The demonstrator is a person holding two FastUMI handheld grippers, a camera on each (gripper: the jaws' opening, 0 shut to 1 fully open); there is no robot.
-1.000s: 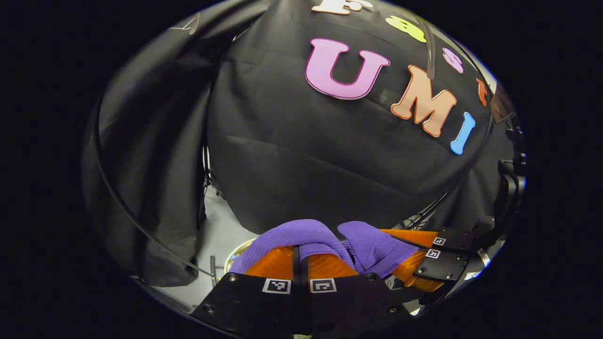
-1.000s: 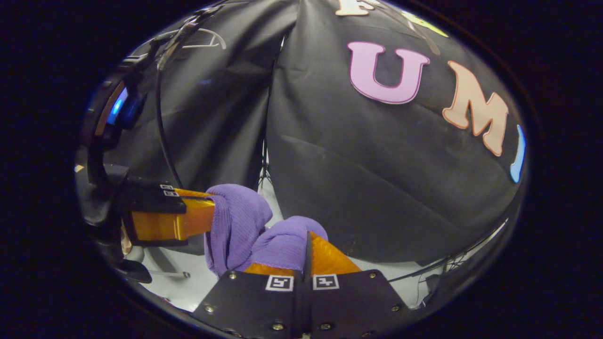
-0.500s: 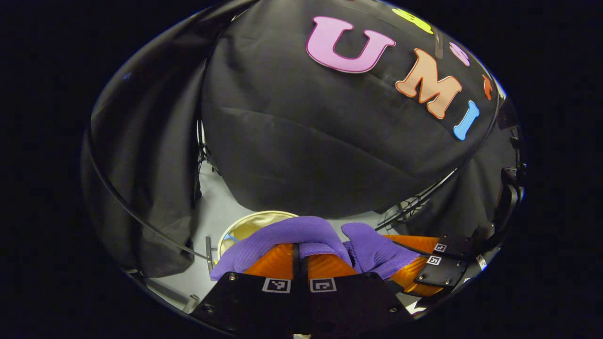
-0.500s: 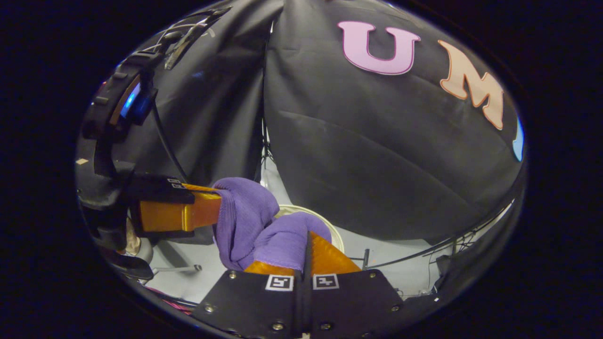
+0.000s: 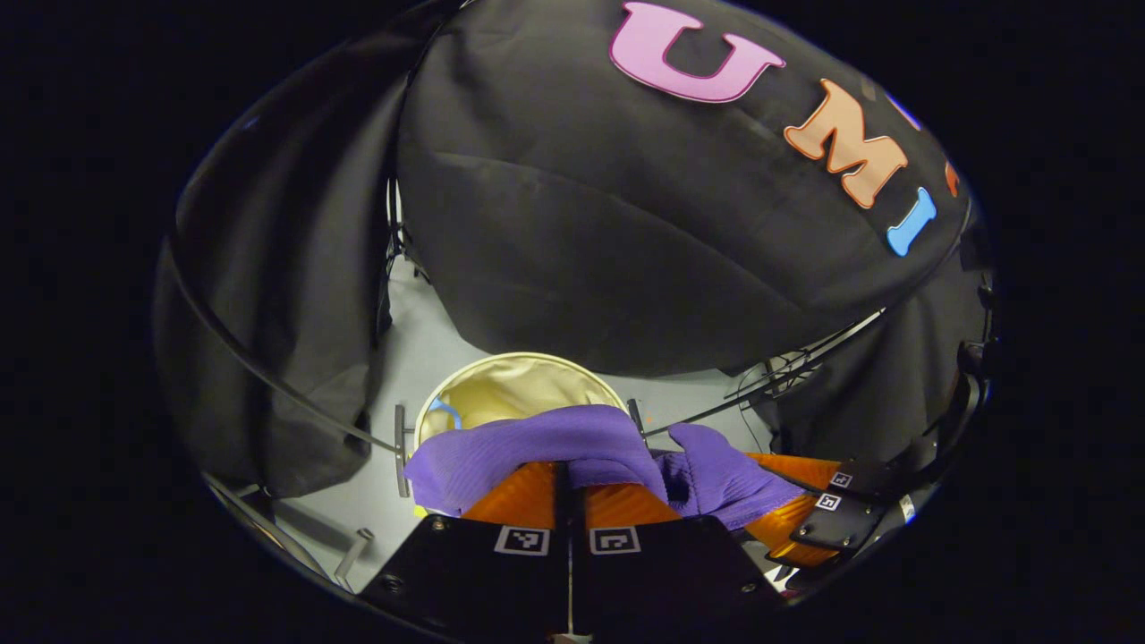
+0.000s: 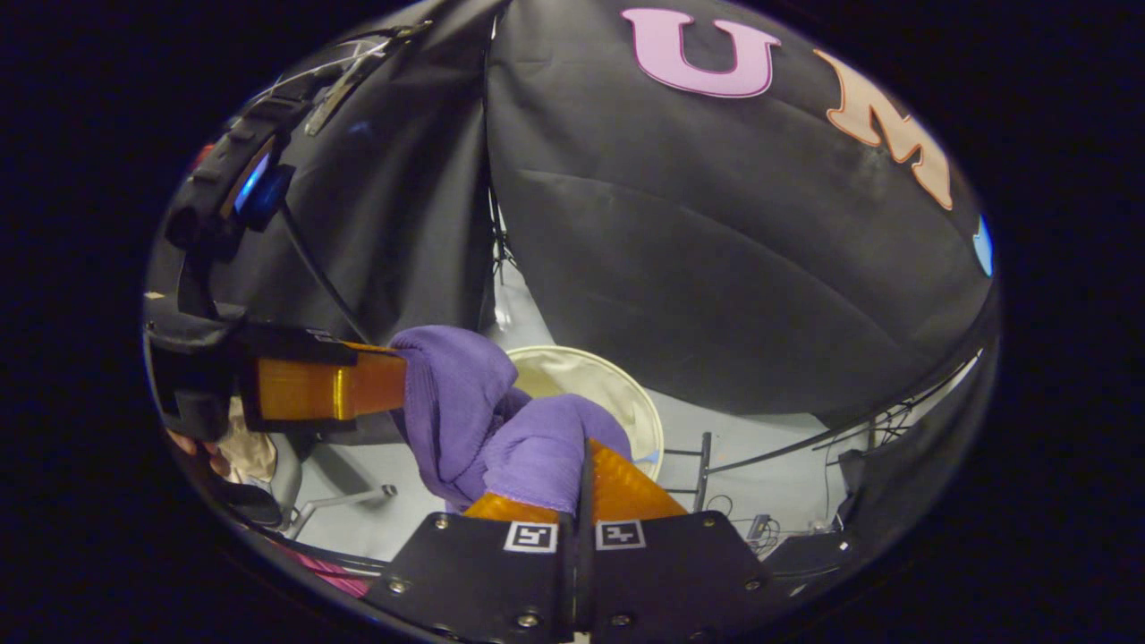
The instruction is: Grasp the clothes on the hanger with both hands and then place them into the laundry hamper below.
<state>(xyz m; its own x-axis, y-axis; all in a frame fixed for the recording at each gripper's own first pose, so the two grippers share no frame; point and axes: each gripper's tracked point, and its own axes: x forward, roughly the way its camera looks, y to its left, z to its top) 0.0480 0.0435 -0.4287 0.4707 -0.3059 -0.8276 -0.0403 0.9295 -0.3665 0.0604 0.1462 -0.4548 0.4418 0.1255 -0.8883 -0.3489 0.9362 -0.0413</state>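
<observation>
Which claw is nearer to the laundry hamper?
Left, probably: the hamper looms larger just beyond the left claw. The right claw, also shut on the purple garment, sees it smaller, farther ahead.

Ribbed matt cloth garment (image 5: pixel 537 445) — purple

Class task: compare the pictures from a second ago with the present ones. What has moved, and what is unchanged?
Both cameras have tipped downward, so the laundry hamper, hardly visible before, now lies open below the purple garment. The left gripper and right gripper stay shut on the garment, side by side.
</observation>
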